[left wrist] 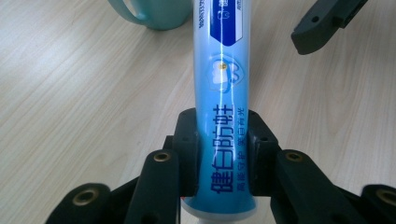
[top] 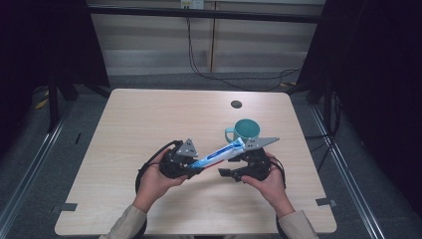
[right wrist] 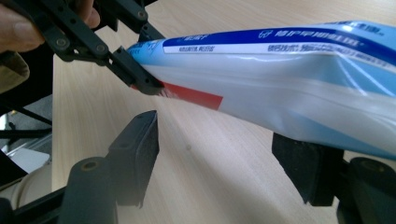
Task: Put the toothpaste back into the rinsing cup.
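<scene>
The toothpaste tube [top: 219, 155] hangs above the table [top: 149, 119], stretched between the 2 grippers near the front edge. It's a soft, light thing with a glossy skin, so I'd judge it slippery and easy to crease; the firm cap end is the safest place to hold. The left gripper [top: 191, 171] has exactly that, its 2 pads clamped tight on either side of the tube just above the cap. The right gripper [top: 230, 173] has its jaws spread, the flat crimped end of the tube passing between them, resting against 1 pad while the other stands clear. Just behind sits a teal mug [top: 244, 131], close to the tube's far end and likely to get knocked. A small dark disc [top: 236, 104] lies further back.
</scene>
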